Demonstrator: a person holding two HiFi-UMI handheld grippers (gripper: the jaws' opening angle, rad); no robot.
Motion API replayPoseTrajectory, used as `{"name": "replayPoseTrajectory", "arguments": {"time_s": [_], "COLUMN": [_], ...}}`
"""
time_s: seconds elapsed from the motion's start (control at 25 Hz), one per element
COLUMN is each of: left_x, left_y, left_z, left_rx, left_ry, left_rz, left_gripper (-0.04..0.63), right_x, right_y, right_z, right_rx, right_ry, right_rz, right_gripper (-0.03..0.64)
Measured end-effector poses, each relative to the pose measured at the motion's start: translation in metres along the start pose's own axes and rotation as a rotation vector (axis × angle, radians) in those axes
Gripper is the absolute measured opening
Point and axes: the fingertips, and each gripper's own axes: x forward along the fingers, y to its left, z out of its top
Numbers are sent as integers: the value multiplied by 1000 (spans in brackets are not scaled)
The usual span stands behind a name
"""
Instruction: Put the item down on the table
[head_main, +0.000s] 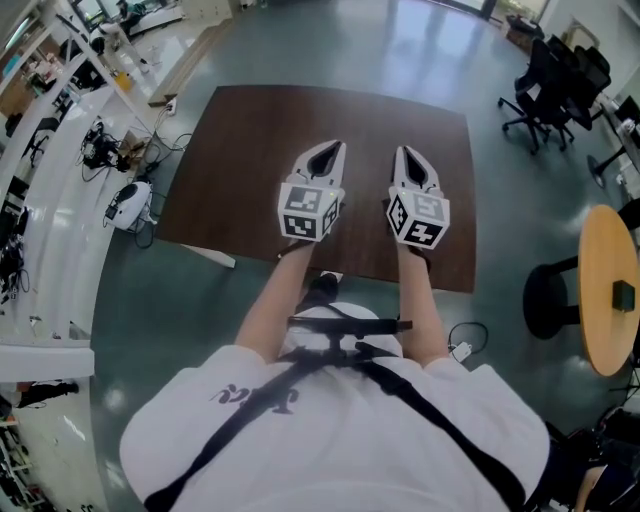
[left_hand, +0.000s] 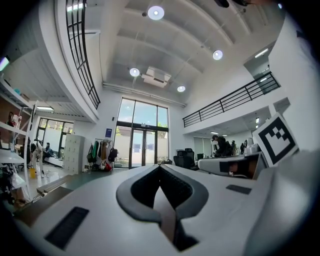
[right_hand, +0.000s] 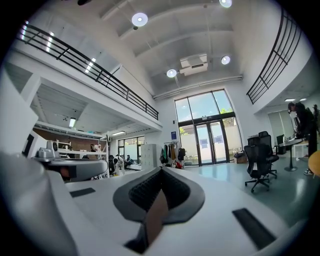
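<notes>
I hold both grippers side by side over the near half of a dark brown table (head_main: 250, 150). My left gripper (head_main: 328, 150) points away from me with its jaws shut and nothing between them. My right gripper (head_main: 408, 153) sits just to its right, also shut and holding nothing. In the left gripper view the left gripper (left_hand: 160, 168) has its dark tips meeting, with brown table showing below. The right gripper view shows the same for the right gripper (right_hand: 161, 169). I see no loose item in any view.
Black office chairs (head_main: 555, 80) stand at the far right. A round wooden table (head_main: 610, 290) and a black stool (head_main: 552, 298) are at the right. White shelving (head_main: 50, 210) and cables (head_main: 105, 150) line the left. Glass doors (left_hand: 142, 140) lie ahead.
</notes>
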Motion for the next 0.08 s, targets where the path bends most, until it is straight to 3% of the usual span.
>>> {"name": "replayPoseTrajectory", "arguments": {"time_s": [0.08], "left_x": [4], "left_y": [-1], "left_z": [-2], "left_rx": [3], "left_ry": [4], "left_rz": [-5], "left_gripper": [11], "right_x": [3], "right_y": [-4], "right_z": [-2], "right_rx": [1], "right_ry": [2], "right_rz": [-6], "right_gripper": [6]}}
